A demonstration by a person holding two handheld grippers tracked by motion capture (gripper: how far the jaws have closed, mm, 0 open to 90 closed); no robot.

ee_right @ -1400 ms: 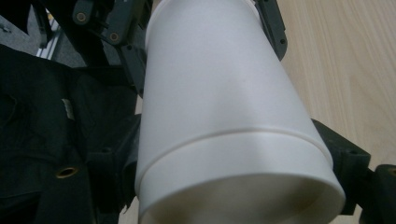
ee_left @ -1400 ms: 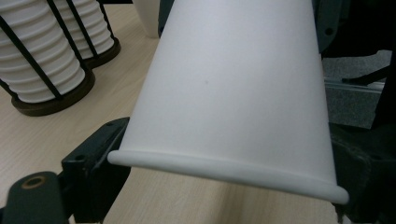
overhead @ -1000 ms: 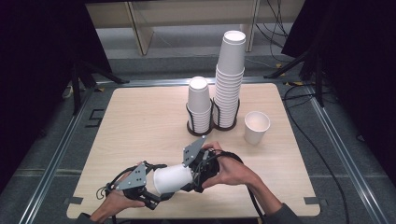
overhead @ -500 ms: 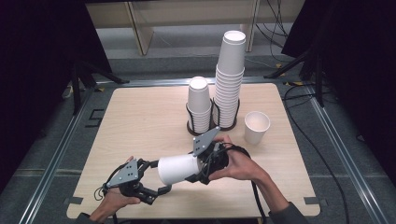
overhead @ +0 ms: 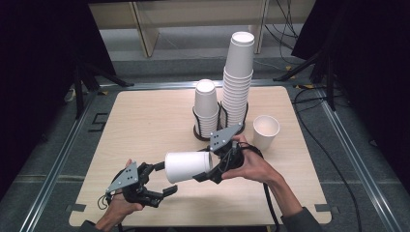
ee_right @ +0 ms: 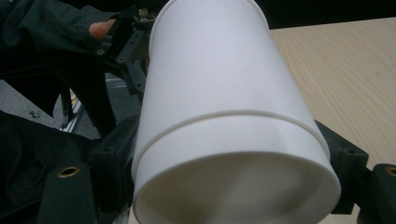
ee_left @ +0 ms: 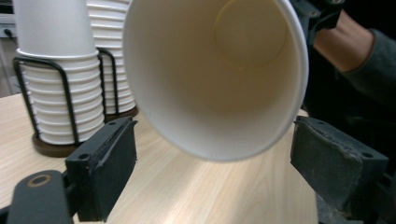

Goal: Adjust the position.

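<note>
In the lower middle of the high view, the right tongs [overhead: 205, 175] come in from the right with the person's right hand [overhead: 251, 164] wrapped around the body and the grey three-cornered plate tilted up toward the cup stacks. Their jaws are closed on the base end of a white paper cup [overhead: 187, 166], which lies sideways above the light wooden worktop [overhead: 145, 121] with its open mouth pointing toward the left of the frame. In the right gripper view the cup [ee_right: 229, 126] sits between the two black jaws, its ringed base nearest the camera; it appears to be two cups nested, since a second rim line shows partway along the wall. The left tongs [overhead: 162, 179] sit in the lower left of the high view, held low by the left hand [overhead: 116, 208], with jaws spread wide and holding nothing. In the left gripper view the cup's open mouth [ee_left: 215, 74] hangs just ahead of and between the parted black jaws, clear of both pads. Behind, in the centre of the high view, a black wire holder [overhead: 221, 124] carries a short stack of white paper cups [overhead: 206, 107] and beside it a tall stack of white paper cups [overhead: 238, 77]. A single white paper cup standing upright [overhead: 266, 131] is just right of the holder, near the right hand but apart from it.
</note>
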